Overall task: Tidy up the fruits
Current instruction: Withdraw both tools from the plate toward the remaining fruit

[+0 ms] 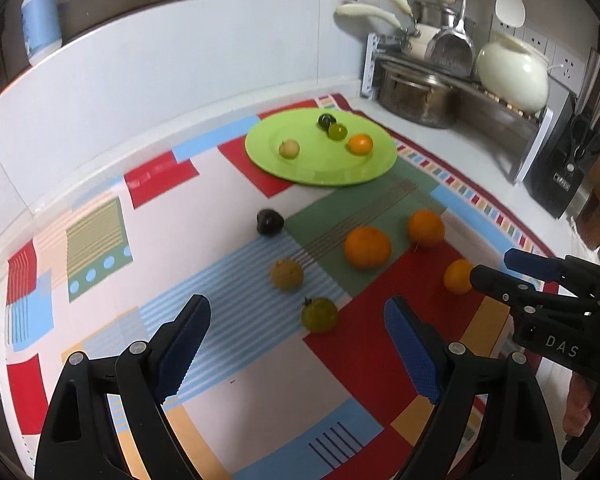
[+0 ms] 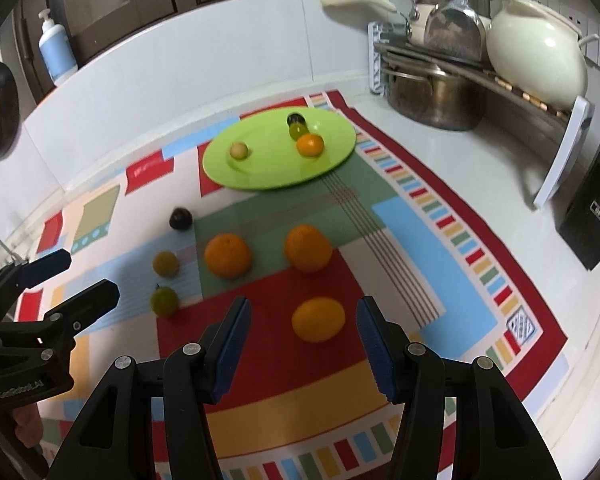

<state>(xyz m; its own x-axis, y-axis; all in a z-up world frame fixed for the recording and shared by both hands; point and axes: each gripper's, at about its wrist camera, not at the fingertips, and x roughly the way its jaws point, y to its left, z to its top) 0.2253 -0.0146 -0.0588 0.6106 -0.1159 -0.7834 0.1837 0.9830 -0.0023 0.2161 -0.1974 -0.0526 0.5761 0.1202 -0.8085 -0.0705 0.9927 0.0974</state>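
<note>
A green plate (image 1: 320, 168) (image 2: 260, 176) at the back of the mat holds a pale fruit (image 1: 289, 148), a dark fruit (image 1: 326, 121), a green fruit (image 1: 337, 131) and a small orange (image 1: 360, 144). On the mat lie a dark plum (image 1: 270, 222), a yellowish fruit (image 1: 286, 275), a green fruit (image 1: 319, 314), two large oranges (image 1: 367, 247) (image 1: 426, 228) and a small orange (image 2: 318, 319). My left gripper (image 1: 298, 344) is open and empty, just short of the green fruit. My right gripper (image 2: 304, 344) is open, with the small orange just beyond its fingertips.
A colourful patterned mat (image 1: 240, 380) covers the counter. A dish rack (image 1: 460, 80) with pots, a strainer and a cream pot stands at the back right. A dark appliance (image 1: 560, 168) stands at the right. A blue-white bottle (image 1: 41, 20) stands on the back ledge at the left.
</note>
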